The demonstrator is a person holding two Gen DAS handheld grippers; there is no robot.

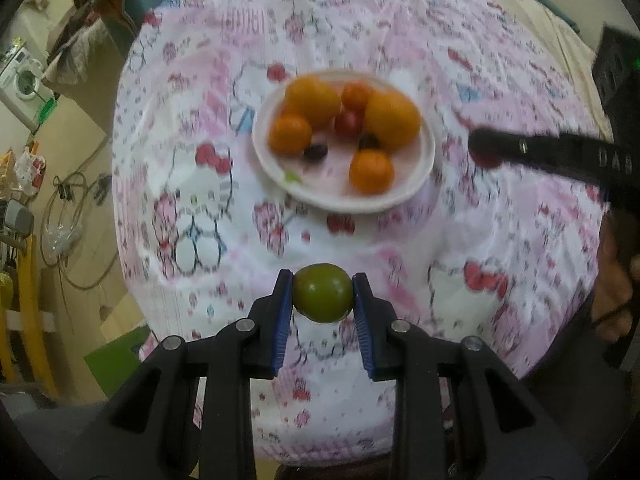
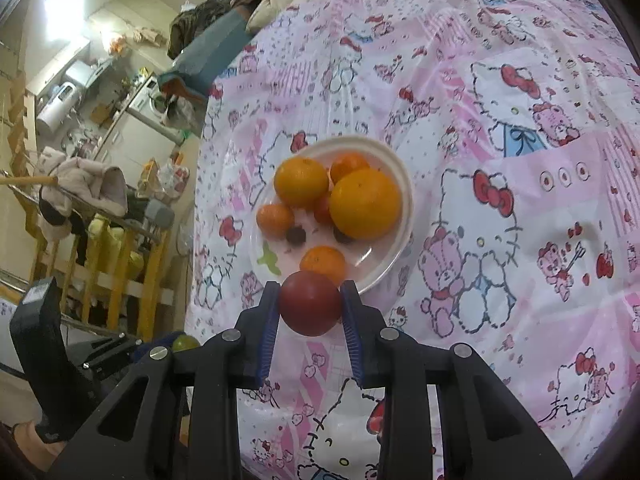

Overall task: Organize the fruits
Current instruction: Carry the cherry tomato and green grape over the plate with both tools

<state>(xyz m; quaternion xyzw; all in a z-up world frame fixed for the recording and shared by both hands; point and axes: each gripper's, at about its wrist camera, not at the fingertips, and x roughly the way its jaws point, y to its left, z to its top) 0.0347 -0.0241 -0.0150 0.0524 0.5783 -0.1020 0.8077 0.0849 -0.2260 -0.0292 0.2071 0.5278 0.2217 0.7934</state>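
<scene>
In the left wrist view, the left hand-held gripper (image 1: 323,298) grasps a green fruit (image 1: 323,293) between its blue pads, held above the pink cartoon-print cloth (image 1: 460,220) short of the plate (image 1: 276,164). The plate lies ahead on the cloth and carries two big oranges (image 1: 394,120), three small ones (image 1: 371,171), a red fruit (image 1: 349,123) and two dark small fruits (image 1: 316,151). Part of the right hand-held gripper (image 1: 560,152) reaches in from the right edge, near the plate; its jaws cannot be seen here. A washing machine (image 1: 22,76) and cables stand off to the left. In the right wrist view, the right hand-held gripper (image 2: 310,308) is clamped on a dark red fruit (image 2: 310,304), which hangs just over the plate's (image 2: 404,184) near rim and hides part of it. The same oranges (image 2: 365,204) show here, sharper. At lower left the left hand-held gripper's body (image 2: 60,360) appears, with a sliver of the green fruit (image 2: 185,343) behind the right one's frame. Clutter, clothes and yellow rails (image 2: 120,264) fill the left background.
</scene>
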